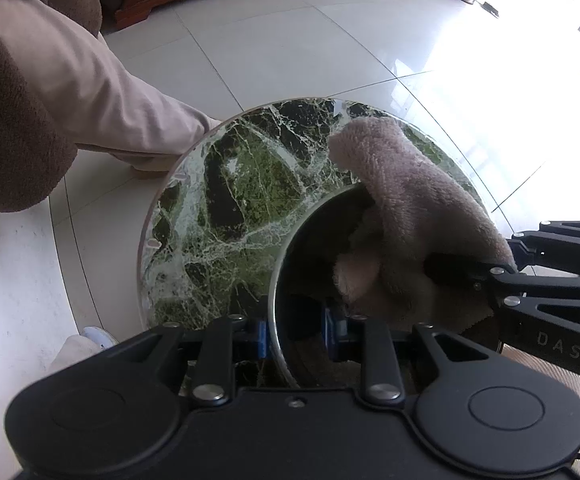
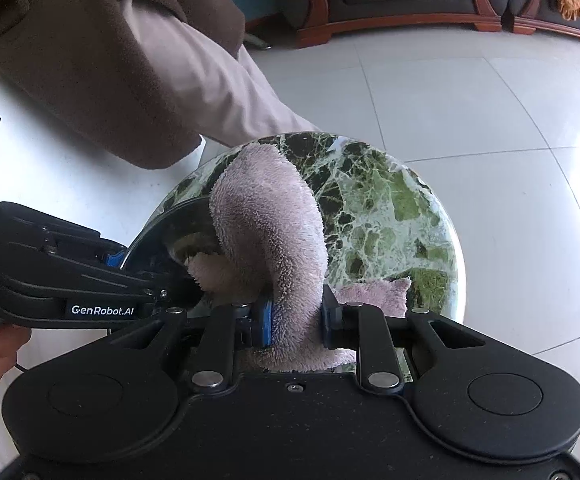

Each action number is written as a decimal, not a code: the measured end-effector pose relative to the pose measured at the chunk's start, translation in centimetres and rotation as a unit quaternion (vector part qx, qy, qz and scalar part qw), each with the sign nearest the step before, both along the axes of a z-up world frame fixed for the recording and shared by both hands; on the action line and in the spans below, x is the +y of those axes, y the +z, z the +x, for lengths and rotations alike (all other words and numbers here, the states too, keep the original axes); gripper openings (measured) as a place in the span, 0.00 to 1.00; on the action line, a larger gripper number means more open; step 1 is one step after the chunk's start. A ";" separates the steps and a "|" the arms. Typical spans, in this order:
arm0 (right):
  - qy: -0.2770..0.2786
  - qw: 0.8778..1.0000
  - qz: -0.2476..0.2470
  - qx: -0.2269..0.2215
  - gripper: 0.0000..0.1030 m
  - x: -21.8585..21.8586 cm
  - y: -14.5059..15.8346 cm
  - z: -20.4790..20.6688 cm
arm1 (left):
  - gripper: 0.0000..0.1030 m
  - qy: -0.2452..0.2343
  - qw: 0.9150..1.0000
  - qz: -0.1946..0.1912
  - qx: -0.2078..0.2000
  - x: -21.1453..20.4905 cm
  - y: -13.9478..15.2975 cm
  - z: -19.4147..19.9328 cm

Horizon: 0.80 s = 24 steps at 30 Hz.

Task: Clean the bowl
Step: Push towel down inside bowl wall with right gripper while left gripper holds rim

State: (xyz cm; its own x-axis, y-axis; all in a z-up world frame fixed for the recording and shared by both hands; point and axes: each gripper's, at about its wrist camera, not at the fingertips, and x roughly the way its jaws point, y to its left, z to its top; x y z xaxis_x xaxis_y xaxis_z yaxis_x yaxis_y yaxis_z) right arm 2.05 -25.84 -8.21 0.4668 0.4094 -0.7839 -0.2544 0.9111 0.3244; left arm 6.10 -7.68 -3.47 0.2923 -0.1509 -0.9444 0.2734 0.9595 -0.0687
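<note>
The left tongs (image 1: 303, 338) pinch the bowl (image 1: 290, 240) rim, one pad inside, one outside. The right tongs (image 2: 295, 322) clamp the towel (image 2: 266, 220), which arches ahead into the bowl on the marble top (image 2: 389, 208).

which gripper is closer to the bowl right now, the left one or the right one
Left. The left gripper straddles the bowl rim, one pad outside and one inside. The right gripper stays off to the bowl's side, clamping the towel that reaches in.
</note>
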 end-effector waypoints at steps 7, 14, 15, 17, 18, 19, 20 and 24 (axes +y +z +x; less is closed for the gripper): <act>-0.012 1.000 0.009 0.003 0.22 -0.2 0.1 -0.8 | 0.24 0.002 1.000 -0.001 -0.001 0.1 -0.2 -0.1; -0.021 1.000 0.015 0.004 0.23 -0.3 0.1 -1.5 | 0.25 0.003 1.000 0.000 -0.002 0.0 -0.2 -0.2; -0.021 1.000 0.016 0.004 0.23 -0.4 0.0 -1.5 | 0.25 0.003 1.000 0.000 -0.001 0.0 -0.2 -0.2; -0.021 1.000 0.016 0.005 0.23 -0.3 0.0 -1.5 | 0.25 0.004 1.000 0.000 -0.001 0.0 -0.2 -0.2; -0.021 1.000 0.016 0.004 0.23 -0.3 0.0 -1.5 | 0.25 0.004 1.000 -0.001 -0.001 0.0 -0.2 -0.2; -0.021 1.000 0.016 0.005 0.23 -0.3 0.0 -1.4 | 0.25 0.004 1.000 -0.001 -0.001 0.0 -0.2 -0.2; -0.021 1.000 0.016 0.005 0.23 -0.4 0.0 -1.4 | 0.25 0.005 1.000 -0.002 0.000 0.0 -0.2 -0.2; -0.023 1.000 0.016 0.005 0.23 -0.4 -0.1 -1.4 | 0.25 0.005 1.000 -0.003 0.000 0.0 -0.2 -0.2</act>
State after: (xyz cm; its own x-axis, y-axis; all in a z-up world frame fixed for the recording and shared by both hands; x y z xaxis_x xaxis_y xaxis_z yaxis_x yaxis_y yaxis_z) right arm 0.66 -26.23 -8.26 0.4775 0.4130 -0.7755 -0.2084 0.9107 0.3567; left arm 5.91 -7.65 -3.69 0.2934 -0.1535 -0.9436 0.2631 0.9619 -0.0747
